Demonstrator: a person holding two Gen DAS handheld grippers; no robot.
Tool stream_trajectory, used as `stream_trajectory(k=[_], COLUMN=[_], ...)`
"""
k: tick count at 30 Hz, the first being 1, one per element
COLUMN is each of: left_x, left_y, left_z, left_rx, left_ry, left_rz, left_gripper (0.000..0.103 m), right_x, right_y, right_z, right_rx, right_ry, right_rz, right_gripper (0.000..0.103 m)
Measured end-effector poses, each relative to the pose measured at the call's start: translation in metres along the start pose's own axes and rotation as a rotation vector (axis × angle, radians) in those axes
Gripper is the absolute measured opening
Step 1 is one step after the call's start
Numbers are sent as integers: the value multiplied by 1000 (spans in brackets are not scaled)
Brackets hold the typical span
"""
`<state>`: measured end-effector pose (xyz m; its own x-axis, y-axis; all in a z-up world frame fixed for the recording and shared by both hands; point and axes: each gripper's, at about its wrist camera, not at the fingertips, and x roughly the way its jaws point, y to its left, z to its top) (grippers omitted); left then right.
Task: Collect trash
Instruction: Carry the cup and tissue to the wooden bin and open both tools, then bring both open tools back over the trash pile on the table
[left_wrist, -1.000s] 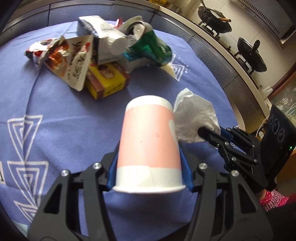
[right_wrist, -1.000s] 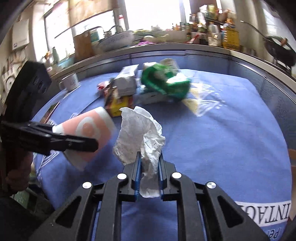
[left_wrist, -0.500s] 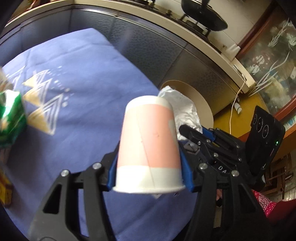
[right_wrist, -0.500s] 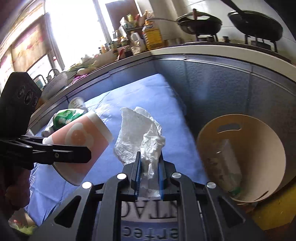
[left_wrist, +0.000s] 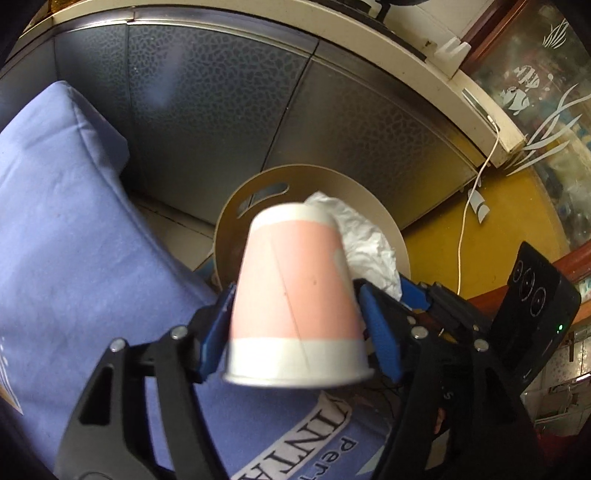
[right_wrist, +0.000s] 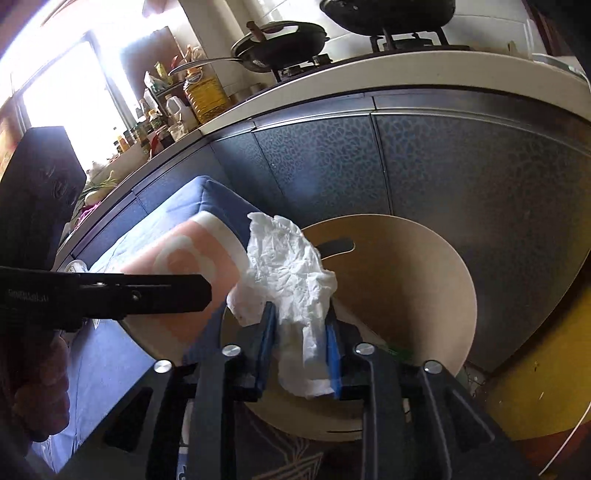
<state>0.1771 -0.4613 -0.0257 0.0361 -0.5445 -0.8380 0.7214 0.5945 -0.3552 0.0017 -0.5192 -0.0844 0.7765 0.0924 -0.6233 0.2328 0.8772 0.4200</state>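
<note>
Left gripper (left_wrist: 299, 325): gripping pink paper cup (left_wrist: 295, 291), frame centre, rim nearest camera
Right gripper (left_wrist: 410, 295): entering from right, pinching crumpled tissue (left_wrist: 369, 243)
Bin (left_wrist: 384, 218): sitting behind both, centre frame

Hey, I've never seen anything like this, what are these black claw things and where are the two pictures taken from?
Those claws are hand-held grippers, one in each of a person's hands; there is no robot arm. Each carries a wide-angle camera looking forward along its two fingers, so you get one picture per gripper.

In the left wrist view, the left gripper clamps a pink and white paper cup, held with its rim toward the camera. In the right wrist view, the right gripper pinches a crumpled white tissue. Each gripper also shows in the other's picture.

Both hang over a round tan bin standing on the floor in front of dark cabinets. Beside it is a table with a blue cloth. Above is a counter with pans and bottles.
</note>
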Motion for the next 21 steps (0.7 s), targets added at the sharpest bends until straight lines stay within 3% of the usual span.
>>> stream_trajectory(k=[2, 3, 13, 21], left_x=[5, 6, -36, -92], left_y=[3, 4, 23, 53], left_z=[4, 6, -9, -84], left_rx=[-14, -23, -93, -126], left_ry=[7, 7, -85, -178], left_rz=[6, 5, -34, 43], left_gripper=[71, 71, 71, 71], right_x=[-3, -6, -29, -28], right_y=[-8, -10, -5, 51], right_z=[0, 0, 8, 8], right_rx=[42, 52, 72, -38], right_ry=[-36, -56, -150, -136], right_rz=[-7, -7, -28, 34], right_gripper=[63, 67, 67, 67])
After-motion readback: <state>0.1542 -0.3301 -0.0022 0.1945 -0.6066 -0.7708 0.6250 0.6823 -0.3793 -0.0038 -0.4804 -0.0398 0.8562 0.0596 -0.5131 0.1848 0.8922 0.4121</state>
